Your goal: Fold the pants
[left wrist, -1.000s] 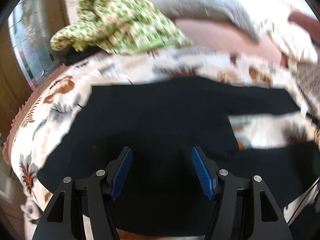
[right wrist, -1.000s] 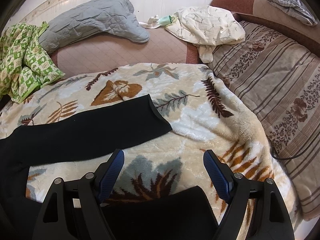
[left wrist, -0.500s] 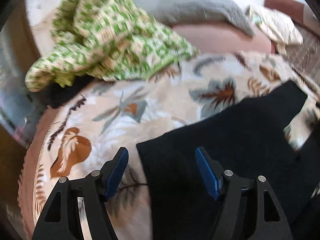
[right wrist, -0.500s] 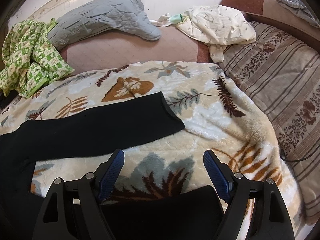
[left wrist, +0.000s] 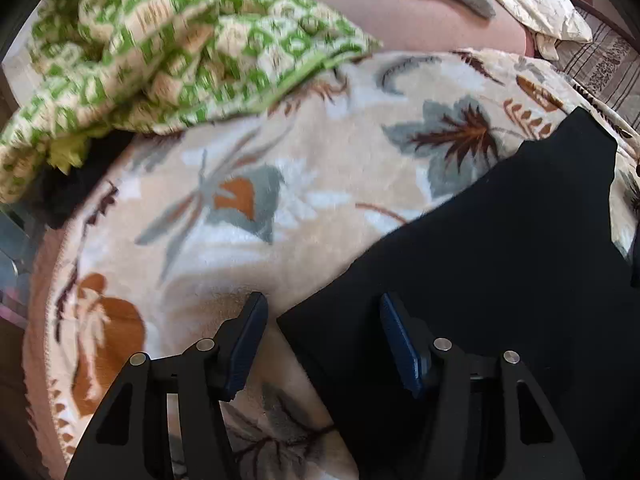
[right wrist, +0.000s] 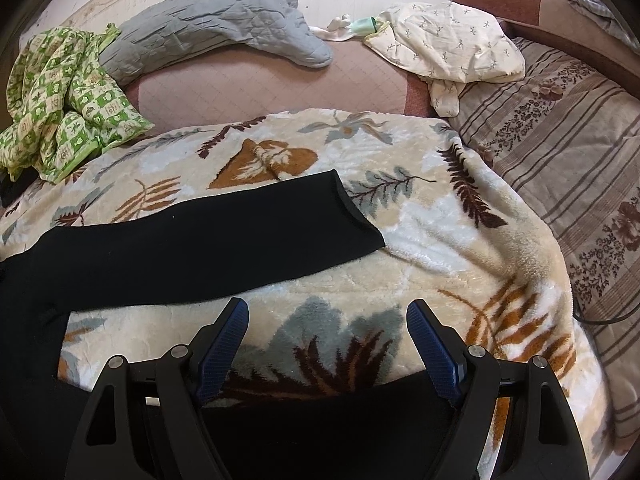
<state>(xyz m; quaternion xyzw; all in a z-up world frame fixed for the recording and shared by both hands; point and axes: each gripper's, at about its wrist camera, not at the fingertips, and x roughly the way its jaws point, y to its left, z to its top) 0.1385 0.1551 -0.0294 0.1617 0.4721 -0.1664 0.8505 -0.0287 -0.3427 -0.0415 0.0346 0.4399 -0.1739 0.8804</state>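
Black pants [right wrist: 208,248] lie flat on a leaf-patterned cream blanket [right wrist: 432,232]. In the right wrist view one leg runs from the left to its hem at the middle, and the other leg's hem [right wrist: 320,424] lies under my right gripper [right wrist: 328,322], which is open and empty just above it. In the left wrist view the pants [left wrist: 500,280] fill the right half, with a waist corner near the fingers. My left gripper [left wrist: 322,312] is open and empty, straddling that corner's edge.
A crumpled green checked cloth [left wrist: 168,40] lies at the far left of the blanket, also in the right wrist view [right wrist: 64,96]. A grey quilted pillow [right wrist: 216,28], a cream garment [right wrist: 444,44] and a striped brown bedcover [right wrist: 568,168] lie beyond.
My left gripper has swung left from over the middle of the pants to their left corner. The right gripper has barely shifted, staying open over the near leg hem.
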